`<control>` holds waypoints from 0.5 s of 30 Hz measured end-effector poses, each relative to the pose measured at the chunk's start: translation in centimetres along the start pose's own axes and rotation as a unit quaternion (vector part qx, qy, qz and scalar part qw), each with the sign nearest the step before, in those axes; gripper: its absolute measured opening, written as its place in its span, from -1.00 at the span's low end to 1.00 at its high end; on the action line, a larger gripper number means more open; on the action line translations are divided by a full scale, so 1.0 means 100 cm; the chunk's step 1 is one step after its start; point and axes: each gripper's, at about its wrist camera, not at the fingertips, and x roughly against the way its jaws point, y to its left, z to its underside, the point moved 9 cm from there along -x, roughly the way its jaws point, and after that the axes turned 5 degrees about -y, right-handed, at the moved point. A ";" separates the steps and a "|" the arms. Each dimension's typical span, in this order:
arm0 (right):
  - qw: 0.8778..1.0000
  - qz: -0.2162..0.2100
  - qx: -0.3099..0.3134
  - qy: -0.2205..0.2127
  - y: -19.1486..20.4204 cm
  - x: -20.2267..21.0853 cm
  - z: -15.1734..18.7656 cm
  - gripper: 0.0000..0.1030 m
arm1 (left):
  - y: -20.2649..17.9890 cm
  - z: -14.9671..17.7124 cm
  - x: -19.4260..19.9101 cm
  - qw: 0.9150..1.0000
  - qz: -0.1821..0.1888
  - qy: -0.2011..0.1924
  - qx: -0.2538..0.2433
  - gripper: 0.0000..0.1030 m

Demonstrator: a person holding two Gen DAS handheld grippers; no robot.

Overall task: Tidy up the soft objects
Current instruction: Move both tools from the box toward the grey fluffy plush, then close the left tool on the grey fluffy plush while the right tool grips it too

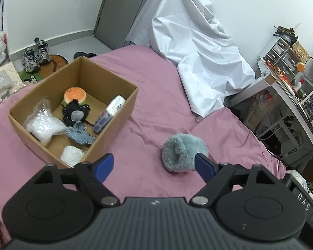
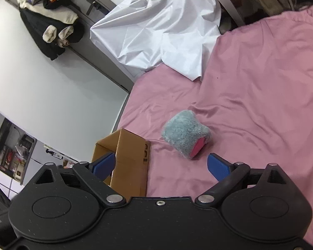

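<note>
Left hand-held gripper point(image 1: 154, 164): jaws wide, empty, above the bed point(image 1: 148, 87). Right hand-held gripper point(image 2: 160, 164): wide, empty. Plush point(image 2: 185, 136): grey-blue, lying on the bed right of the box point(image 1: 106, 123), long axis slanting, pink end pointing near-right. Box: open, holding soft items.

A bed spread with a wrinkled mauve-pink sheet point(image 1: 148, 79) carries everything here. An open brown cardboard box point(image 1: 119, 112) sits on it — and a fluffy grey-blue plush toy point(image 1: 181, 152) lies on the sheet near the box, apart from it. Beyond the box, a crumpled white plastic sheet point(image 1: 200, 48) drapes onto the bed's far edge.
</note>
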 end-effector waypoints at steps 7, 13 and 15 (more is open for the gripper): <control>0.999 0.013 -0.050 0.004 -0.024 -0.006 -0.002 0.47 | -0.005 0.016 -0.025 1.000 0.002 0.022 -0.008 0.23; 0.996 0.033 -0.080 -0.005 -0.044 -0.011 -0.006 0.21 | -0.017 0.033 -0.048 0.999 0.006 0.044 -0.029 0.16; 0.995 0.036 -0.090 -0.004 -0.050 -0.013 -0.006 0.18 | -0.020 0.038 -0.057 0.998 0.004 0.050 -0.038 0.15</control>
